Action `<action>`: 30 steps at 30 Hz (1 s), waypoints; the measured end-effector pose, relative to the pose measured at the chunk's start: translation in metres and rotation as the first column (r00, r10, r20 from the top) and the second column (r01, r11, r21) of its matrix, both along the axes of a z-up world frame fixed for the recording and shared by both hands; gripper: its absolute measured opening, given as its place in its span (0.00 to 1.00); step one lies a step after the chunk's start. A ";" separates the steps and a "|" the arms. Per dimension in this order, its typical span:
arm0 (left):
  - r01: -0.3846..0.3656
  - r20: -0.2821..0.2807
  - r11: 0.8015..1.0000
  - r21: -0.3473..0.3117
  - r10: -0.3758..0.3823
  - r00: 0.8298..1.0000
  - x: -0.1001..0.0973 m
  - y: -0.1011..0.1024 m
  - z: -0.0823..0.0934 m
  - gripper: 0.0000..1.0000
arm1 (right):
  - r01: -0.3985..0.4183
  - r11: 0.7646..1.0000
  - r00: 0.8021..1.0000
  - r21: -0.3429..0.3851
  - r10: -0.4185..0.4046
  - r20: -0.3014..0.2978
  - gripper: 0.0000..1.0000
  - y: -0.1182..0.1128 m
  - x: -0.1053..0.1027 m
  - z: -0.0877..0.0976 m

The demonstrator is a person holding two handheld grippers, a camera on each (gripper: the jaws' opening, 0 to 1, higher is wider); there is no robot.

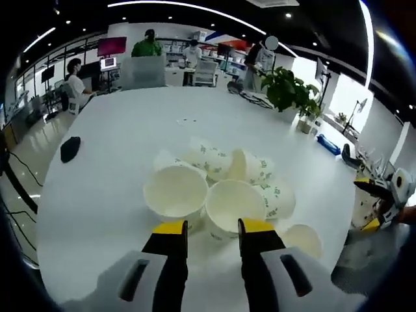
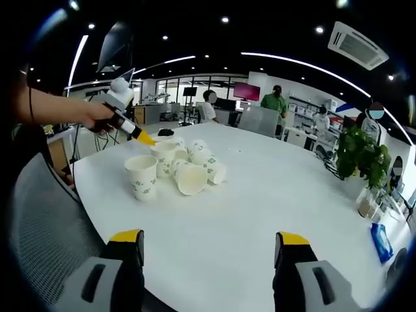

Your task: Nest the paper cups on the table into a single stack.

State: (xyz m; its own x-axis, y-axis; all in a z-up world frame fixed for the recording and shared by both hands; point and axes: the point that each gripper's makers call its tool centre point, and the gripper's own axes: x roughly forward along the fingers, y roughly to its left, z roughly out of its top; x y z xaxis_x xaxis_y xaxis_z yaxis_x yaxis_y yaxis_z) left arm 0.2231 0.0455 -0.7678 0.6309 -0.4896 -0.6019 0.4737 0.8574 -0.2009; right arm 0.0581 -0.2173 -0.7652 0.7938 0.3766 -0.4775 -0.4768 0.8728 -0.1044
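Spreading across both views, the white bench is the largest thing, long and rounded at its near end, with an office and several people behind its far side. On it, toward the near end, lies the cluster of paper cups, white with small green prints: in the left gripper view two of them face the camera with their mouths open, side by side and touching, others lie tipped on their sides behind and to the right, and one more cup rests apart at the lower right. In the right gripper view the same pile sits on the left part of the bench, with an upright cup standing just beside the tipped ones. A potted plant stands at the far right edge of the bench, and a small black object lies alone near the left edge. The left hand-held gripper hangs just above the two open-mouthed cups, its yellow-tipped jaws a narrow gap apart and gripping nothing. The right hand-held gripper is held well back from the pile, its jaws spread wide and empty over bare bench.
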 end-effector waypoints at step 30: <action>-0.044 -0.114 0.996 -0.076 0.035 0.993 0.004 -0.012 -0.016 0.00 | 0.003 1.000 1.000 -0.009 -0.003 0.001 0.81 -0.002 0.000 0.000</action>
